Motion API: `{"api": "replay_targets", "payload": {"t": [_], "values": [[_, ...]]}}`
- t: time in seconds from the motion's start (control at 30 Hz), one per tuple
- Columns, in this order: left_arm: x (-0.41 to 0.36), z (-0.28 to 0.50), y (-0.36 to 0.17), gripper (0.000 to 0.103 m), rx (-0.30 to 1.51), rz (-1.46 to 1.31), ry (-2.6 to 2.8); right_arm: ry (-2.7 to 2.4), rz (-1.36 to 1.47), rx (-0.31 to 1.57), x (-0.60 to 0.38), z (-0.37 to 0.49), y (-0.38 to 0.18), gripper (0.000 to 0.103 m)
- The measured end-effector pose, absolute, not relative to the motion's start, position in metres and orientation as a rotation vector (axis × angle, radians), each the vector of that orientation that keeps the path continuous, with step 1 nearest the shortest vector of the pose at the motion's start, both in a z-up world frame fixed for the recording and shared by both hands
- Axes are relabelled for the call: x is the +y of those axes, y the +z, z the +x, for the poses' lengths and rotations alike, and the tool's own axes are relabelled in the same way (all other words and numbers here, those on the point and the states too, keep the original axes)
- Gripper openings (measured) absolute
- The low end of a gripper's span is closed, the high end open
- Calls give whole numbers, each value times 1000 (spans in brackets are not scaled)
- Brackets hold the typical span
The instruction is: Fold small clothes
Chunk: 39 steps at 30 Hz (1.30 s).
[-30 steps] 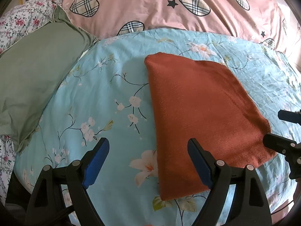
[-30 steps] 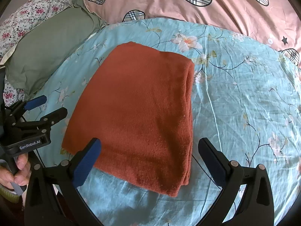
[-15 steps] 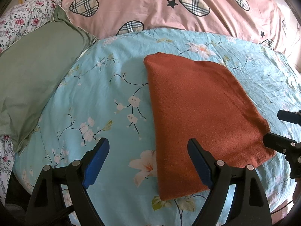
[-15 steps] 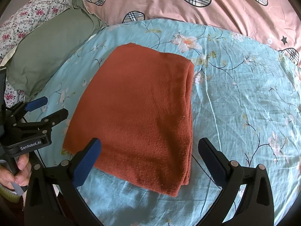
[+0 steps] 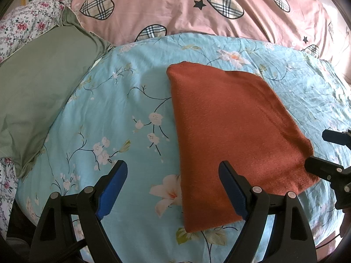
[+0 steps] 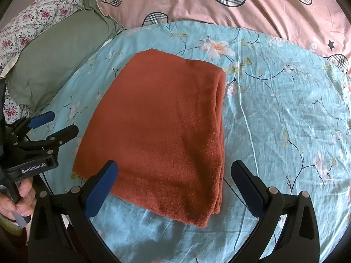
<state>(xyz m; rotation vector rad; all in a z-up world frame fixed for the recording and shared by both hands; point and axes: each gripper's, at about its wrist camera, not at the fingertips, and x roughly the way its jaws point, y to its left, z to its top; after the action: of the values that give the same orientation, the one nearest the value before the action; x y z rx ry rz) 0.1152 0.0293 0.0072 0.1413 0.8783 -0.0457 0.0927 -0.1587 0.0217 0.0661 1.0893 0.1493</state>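
A rust-orange cloth [image 5: 230, 129] lies folded flat into a rectangle on the light blue floral bedsheet [image 5: 122, 114]; it also shows in the right wrist view [image 6: 162, 129], with its layered edges on the right side. My left gripper [image 5: 173, 175] is open and empty, just off the cloth's near left corner. My right gripper [image 6: 175, 175] is open and empty, hovering over the cloth's near edge. The left gripper also shows at the left of the right wrist view [image 6: 54, 122], beside the cloth.
A green pillow [image 5: 37, 96] lies at the left. A pink quilt with plaid hearts [image 5: 197, 6] runs along the back. A floral cover [image 6: 28, 24] is at the far left. A hand [image 6: 17, 199] holds the left gripper's handle.
Both grippers stay open and nearly still. The view drifts very slightly, and the cloth lies unchanged.
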Motion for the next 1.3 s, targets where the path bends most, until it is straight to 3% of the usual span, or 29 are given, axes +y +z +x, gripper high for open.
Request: {"api": "replay_targets", "payload": {"t": [1.3], "values": [[30,95,20,86,858,144,-86,150,67,1072,-152,73,35,103]]}}
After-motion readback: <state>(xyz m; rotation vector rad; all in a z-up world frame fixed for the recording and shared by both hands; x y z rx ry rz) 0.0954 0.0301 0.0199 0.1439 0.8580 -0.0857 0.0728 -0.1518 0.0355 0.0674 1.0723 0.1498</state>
